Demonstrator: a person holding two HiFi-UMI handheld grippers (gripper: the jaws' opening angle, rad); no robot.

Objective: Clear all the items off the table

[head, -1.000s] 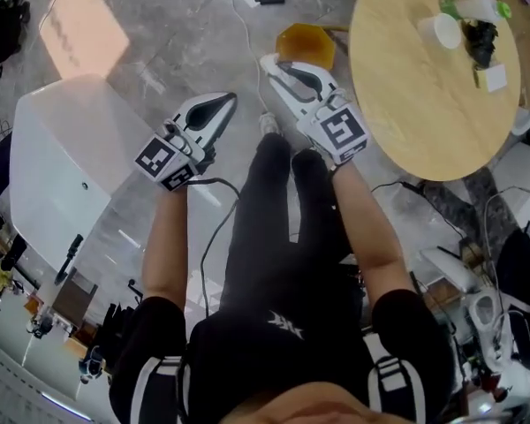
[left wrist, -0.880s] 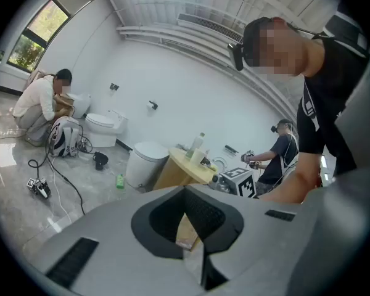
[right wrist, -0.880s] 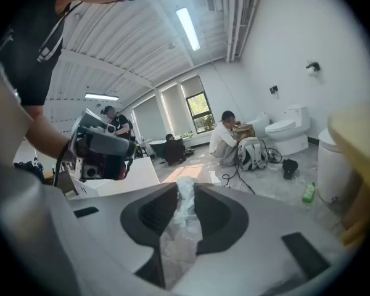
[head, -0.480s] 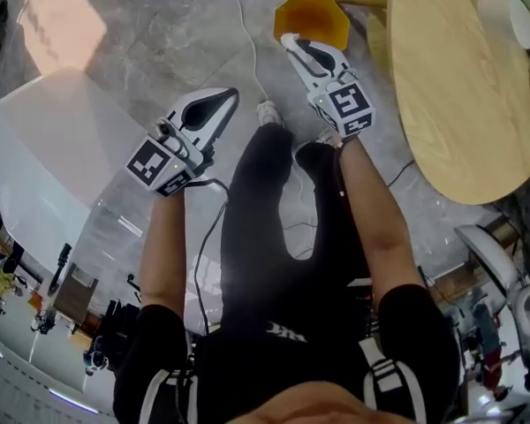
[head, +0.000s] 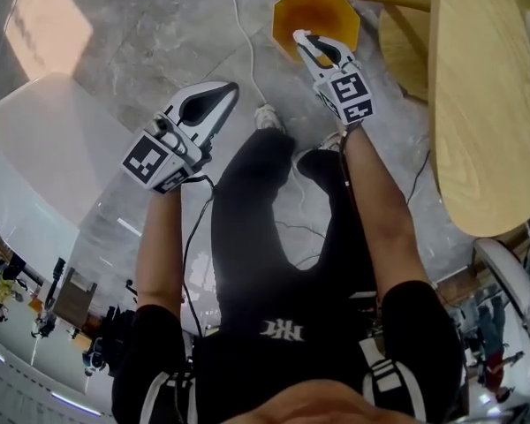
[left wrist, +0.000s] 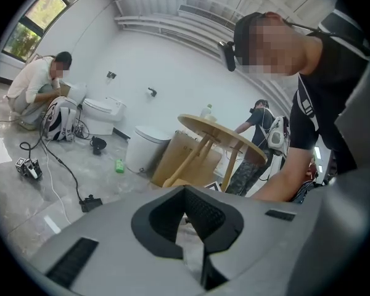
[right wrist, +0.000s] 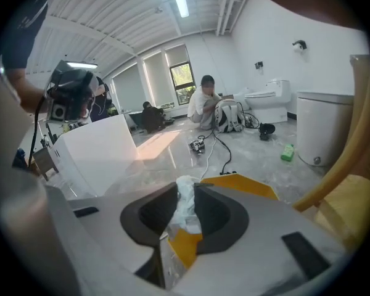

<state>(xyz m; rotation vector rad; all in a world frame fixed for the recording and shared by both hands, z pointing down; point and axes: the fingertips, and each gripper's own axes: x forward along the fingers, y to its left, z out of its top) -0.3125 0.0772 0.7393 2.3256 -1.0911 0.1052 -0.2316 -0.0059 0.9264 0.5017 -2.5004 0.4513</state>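
Beyond the edge of the round pale wooden worktop (head: 486, 104), an orange eight-sided plastic bin (head: 314, 7) stood on the floor, probably to receive the cleared rubbish. The right tongs (head: 305, 38) pinched a crumpled white wrapper (right wrist: 185, 205) above its near rim, the forearm stretched forward and the tongs tilted downward. The left tongs (head: 223, 93) hung well apart from the worktop, jaws narrow; whether they held something pale I could not tell.

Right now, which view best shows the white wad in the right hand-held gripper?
Right gripper view: the white wad sits pinched in the right hand-held gripper, orange bin behind. Head view shows only that gripper over the bin, wad not discernible. Left gripper view misses it.
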